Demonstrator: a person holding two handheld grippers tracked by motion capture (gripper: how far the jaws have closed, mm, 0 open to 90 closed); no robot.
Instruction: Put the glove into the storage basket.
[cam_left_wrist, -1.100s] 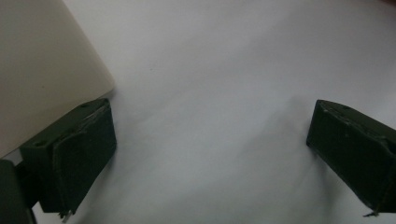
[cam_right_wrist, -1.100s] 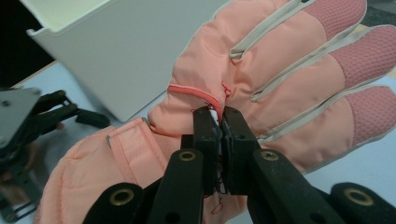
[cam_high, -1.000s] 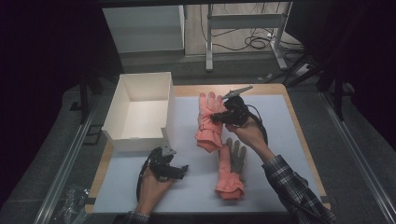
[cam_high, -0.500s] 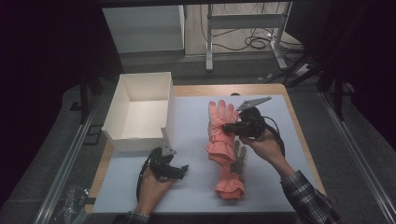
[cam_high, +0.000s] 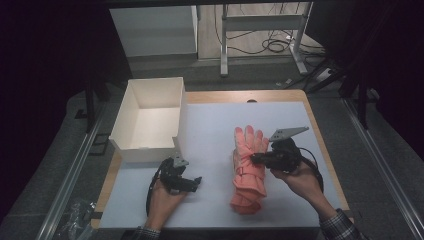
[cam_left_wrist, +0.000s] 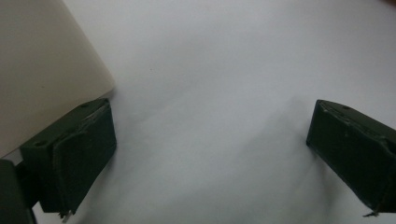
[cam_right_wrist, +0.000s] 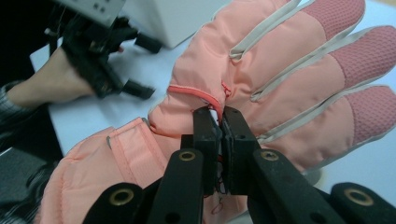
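Glove (cam_right_wrist: 280, 70) fabric sits pinched in the right gripper (cam_right_wrist: 220, 116), hiding a second glove beneath; left gripper (cam_left_wrist: 210, 149) gapes wide, empty.

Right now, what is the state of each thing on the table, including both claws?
Pink gloves: stacked on the white mat, fingers pointing away from the person.
White box: open, empty.
Right claw: shut on the upper glove's fabric.
Left claw: open, nothing between its jaws, beside the box.
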